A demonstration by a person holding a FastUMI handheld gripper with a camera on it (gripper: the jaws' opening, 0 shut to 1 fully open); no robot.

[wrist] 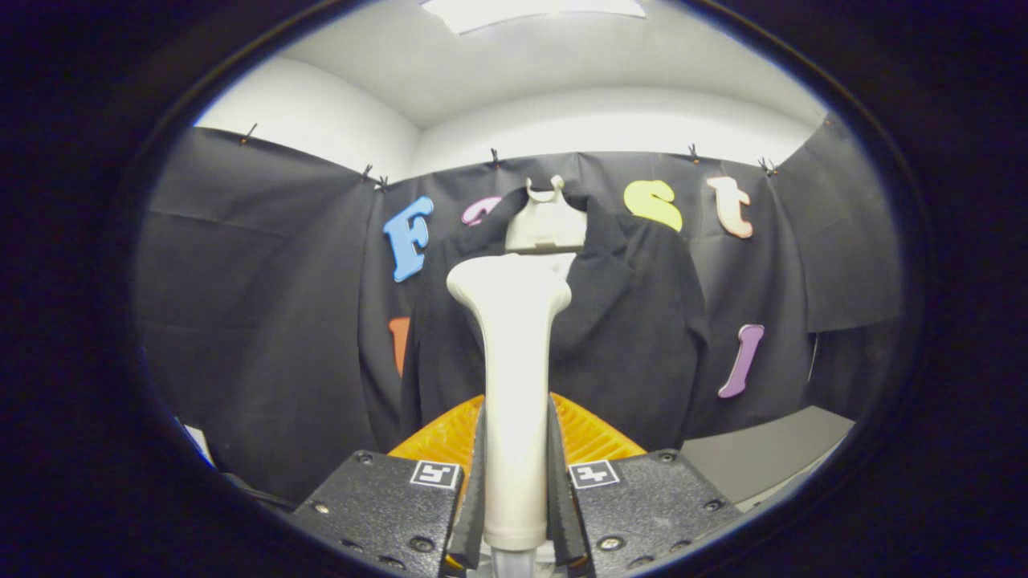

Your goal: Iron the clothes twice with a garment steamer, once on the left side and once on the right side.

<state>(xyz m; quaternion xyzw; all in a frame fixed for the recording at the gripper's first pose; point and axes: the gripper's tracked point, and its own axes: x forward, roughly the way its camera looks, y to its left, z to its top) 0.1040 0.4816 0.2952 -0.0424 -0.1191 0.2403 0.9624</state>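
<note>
My gripper (515,449) is shut on the white garment steamer (514,377), both orange fingers (438,437) pressing its handle from either side. The steamer stands upright between them, its wide head at the top. Beyond it a black jacket (634,337) hangs on a cream hanger (547,221) against the wall. The steamer head is in front of the jacket's chest, near its left lapel; I cannot tell whether it touches the cloth. The handle hides the jacket's middle.
Black cloth walls enclose the booth on the left, back and right. A grey surface (763,449) lies low to the right of the jacket. A white edge (197,441) shows low on the left.
</note>
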